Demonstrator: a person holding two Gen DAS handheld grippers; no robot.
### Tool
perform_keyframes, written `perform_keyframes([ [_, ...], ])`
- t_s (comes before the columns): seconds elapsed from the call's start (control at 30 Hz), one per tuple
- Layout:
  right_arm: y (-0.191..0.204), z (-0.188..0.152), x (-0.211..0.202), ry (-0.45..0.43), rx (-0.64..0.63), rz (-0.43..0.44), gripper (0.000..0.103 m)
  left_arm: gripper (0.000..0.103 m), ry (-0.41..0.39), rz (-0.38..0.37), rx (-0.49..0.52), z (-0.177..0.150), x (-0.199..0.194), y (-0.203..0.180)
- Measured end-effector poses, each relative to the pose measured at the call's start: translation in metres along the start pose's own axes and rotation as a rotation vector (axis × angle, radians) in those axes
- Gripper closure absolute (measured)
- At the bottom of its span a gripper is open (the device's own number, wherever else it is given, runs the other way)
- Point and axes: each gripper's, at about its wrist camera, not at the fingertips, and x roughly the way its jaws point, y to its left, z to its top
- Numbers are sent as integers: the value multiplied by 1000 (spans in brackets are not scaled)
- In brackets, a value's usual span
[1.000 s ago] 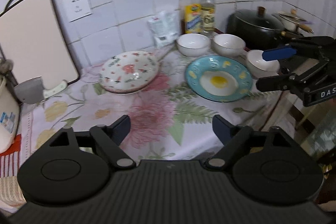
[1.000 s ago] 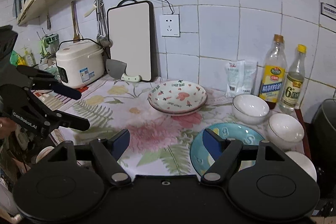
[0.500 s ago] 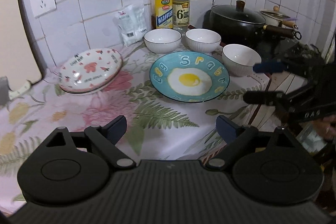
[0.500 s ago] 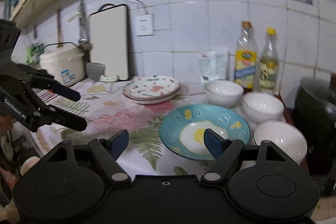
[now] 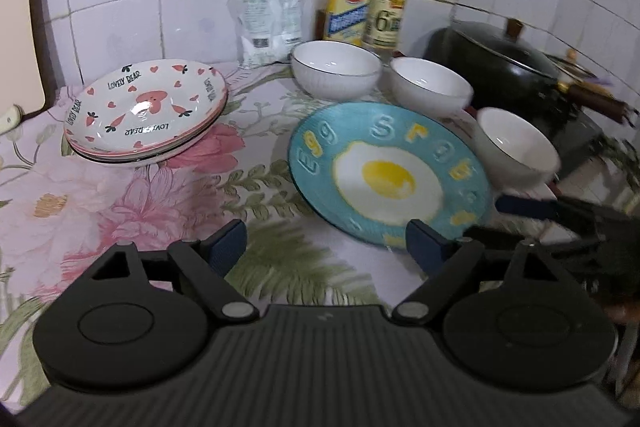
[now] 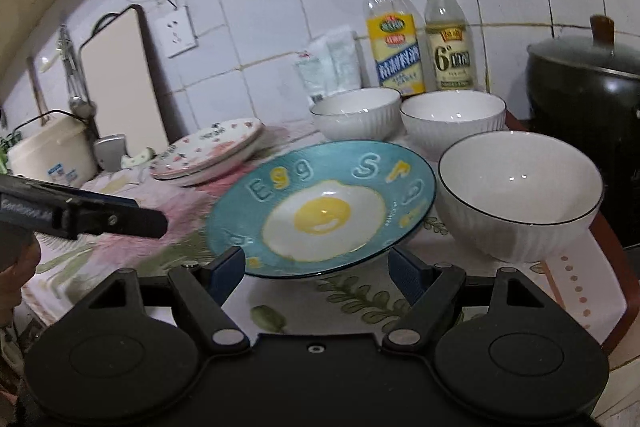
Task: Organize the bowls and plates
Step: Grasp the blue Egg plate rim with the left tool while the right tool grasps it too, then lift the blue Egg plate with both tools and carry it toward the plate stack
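Left wrist view, progress: nothing is sorted yet, I judge; the egg plate (image 5: 390, 175) lies alone, and three white bowls (image 5: 335, 69) stand separate behind it and to its right.
Left wrist view, pink plates (image 5: 146, 109): stacked, left of the egg plate.
Left wrist view, left gripper (image 5: 326, 241): jaws wide but closing, holding nothing; the egg plate's near rim is just ahead.
Right wrist view, right gripper (image 6: 316, 267): jaws spread, empty; the egg plate (image 6: 320, 207) lies just ahead of the tips.
Right wrist view, nearest bowl (image 6: 520, 195): right of the egg plate.
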Motion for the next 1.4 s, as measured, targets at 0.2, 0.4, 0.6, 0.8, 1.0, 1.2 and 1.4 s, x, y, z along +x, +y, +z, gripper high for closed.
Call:
perform_keyframes([
  [0.2, -10, 0, 20, -17, 39, -36, 20, 39, -22, 43, -59, 6, 35, 2],
  [0.4, -20, -1, 34, -10, 90, -56, 20, 64, -16, 44, -91, 0, 52, 4],
  [0.6, -16, 3, 43, 4, 38, -84, 20, 73, 1, 33, -111, -3, 56, 6],
  [0.8, -16, 4, 49, -15, 67, -98, 20, 74, -13, 49, -134, -2, 70, 4],
  [1.0, -4, -1, 51, -38, 39, -190, 40, 82, -50, 71, -98, -4, 71, -5],
  [1.2, -11, 1, 44, -40, 70, -229, 64, 82, -44, 76, -86, -6, 66, -6],
  [1.4, -7, 8, 36, -9, 85, -197, 70, 82, -23, 70, -93, -10, 42, -4],
])
